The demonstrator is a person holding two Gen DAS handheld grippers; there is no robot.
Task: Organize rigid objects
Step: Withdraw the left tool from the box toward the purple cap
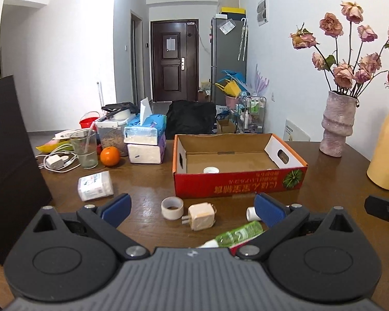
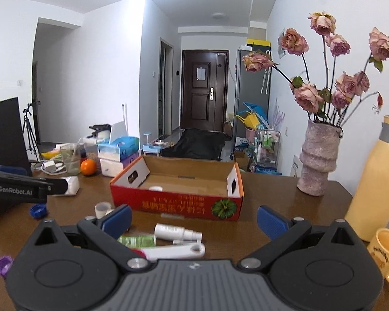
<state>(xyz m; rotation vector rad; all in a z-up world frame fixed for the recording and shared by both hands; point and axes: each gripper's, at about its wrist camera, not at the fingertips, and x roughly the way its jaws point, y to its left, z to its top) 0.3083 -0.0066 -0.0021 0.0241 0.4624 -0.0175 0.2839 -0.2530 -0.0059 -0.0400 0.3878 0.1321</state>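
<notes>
two pairs of tongs hang over a cluttered wooden worktop [image 1: 147, 181], both spread wide and holding nothing. between the blue pads of the left tongs [image 1: 193, 204] lie a roll of tape [image 1: 172, 207] and a plug adapter [image 1: 201, 215], with a green tube [image 1: 237, 234] just beside the right pad. ahead of the right tongs [image 2: 194, 216] rest a white spray bottle [image 2: 177, 232] and a flat white tool [image 2: 179, 251], neither touched. the red cardboard box [image 1: 236, 184] sits just beyond both, open-topped, one white cap [image 1: 211, 170] already inside. the step in hand appears to be picking a loose item for the box; done well, it likely means lowering squarely over one piece, closing across its firmest sides, and lifting clear of the box's near wall before release.
</notes>
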